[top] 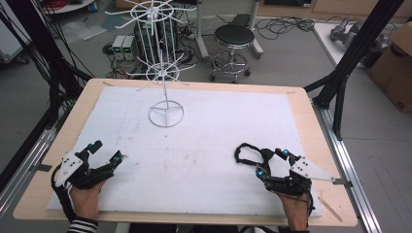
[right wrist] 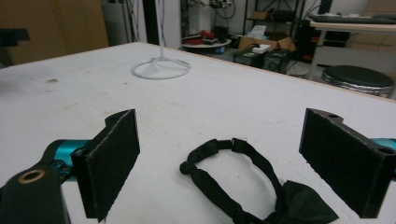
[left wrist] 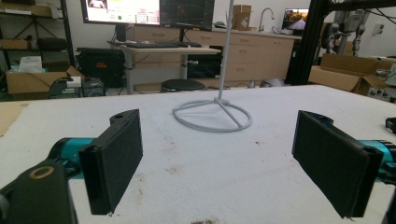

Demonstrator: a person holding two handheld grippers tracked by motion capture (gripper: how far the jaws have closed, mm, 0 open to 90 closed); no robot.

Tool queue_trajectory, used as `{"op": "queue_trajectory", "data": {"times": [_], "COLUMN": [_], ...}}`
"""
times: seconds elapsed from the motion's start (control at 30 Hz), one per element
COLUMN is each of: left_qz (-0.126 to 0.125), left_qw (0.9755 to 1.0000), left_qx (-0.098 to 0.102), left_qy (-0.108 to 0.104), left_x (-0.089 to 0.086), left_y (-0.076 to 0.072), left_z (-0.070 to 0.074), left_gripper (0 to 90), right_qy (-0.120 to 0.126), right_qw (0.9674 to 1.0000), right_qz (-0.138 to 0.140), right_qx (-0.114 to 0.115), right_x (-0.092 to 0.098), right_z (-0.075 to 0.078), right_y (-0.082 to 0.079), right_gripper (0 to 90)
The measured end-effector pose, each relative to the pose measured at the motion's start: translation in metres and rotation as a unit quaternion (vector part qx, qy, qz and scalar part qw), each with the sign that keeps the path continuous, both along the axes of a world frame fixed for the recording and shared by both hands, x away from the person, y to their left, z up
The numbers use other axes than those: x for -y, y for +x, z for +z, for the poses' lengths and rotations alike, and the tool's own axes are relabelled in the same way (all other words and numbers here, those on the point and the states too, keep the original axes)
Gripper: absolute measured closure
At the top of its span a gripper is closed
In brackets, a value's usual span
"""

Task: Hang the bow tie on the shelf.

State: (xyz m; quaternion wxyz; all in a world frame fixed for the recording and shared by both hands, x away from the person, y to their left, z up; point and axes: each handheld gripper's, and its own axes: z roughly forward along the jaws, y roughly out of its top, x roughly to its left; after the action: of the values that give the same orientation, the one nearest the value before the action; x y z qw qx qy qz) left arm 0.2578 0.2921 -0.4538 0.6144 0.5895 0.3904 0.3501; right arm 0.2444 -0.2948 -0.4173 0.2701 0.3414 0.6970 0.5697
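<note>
A black bow tie with a looped strap (right wrist: 233,179) lies flat on the white mat (top: 204,141), in front of my right gripper (top: 273,162). In the right gripper view the jaws stand wide apart on either side of it without touching it, so the right gripper (right wrist: 219,158) is open. A white wire display rack (top: 165,92) stands on a ring base (left wrist: 212,115) at the mat's far centre-left; its base (right wrist: 161,67) is also in the right gripper view. My left gripper (top: 108,150) rests at the near left, open, with only bare mat between its jaws (left wrist: 219,154).
The mat covers most of a wooden table (top: 313,131). Behind the table stand a round black stool (top: 234,36) and a taller wire rack (top: 154,29). A black frame post (top: 350,58) and a cardboard box (top: 396,68) are at the right.
</note>
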Motion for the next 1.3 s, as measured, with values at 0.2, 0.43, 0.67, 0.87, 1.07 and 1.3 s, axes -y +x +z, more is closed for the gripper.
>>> {"op": "queue_trajectory", "data": {"times": [0.2,0.43,0.67,0.87,1.07,1.3], "left_qz": [-0.001,0.000,-0.001,0.000,-0.001,-0.001], "left_qw": [1.0000,1.0000,1.0000,1.0000,1.0000,0.9999], "left_qx": [0.001,0.000,0.000,-0.001,-0.002,-0.001], "left_qy": [-0.001,-0.001,-0.002,-0.005,-0.005,-0.011], "left_x": [0.000,0.000,0.000,-0.001,-0.001,-0.001], "left_y": [0.000,0.000,0.000,0.000,0.000,0.000], "left_z": [0.000,0.000,0.000,0.000,0.000,0.000], "left_gripper": [16.6,16.6,16.6,16.6,16.6,16.6], "right_qy": [-0.019,-0.066,-0.104,-0.124,-0.162,-0.209], "right_qw": [0.9998,0.9970,0.9905,0.9826,0.9697,0.9518], "right_qz": [0.011,0.032,0.052,0.083,0.111,0.133], "right_qx": [-0.004,-0.025,-0.075,-0.111,-0.145,-0.181], "right_x": [-0.001,-0.005,-0.006,-0.005,-0.009,-0.015], "right_z": [0.010,0.023,0.032,0.035,0.036,0.029], "right_y": [0.004,0.013,0.030,0.045,0.056,0.065], "right_gripper": [11.1,11.2,11.2,18.3,25.8,31.1]}}
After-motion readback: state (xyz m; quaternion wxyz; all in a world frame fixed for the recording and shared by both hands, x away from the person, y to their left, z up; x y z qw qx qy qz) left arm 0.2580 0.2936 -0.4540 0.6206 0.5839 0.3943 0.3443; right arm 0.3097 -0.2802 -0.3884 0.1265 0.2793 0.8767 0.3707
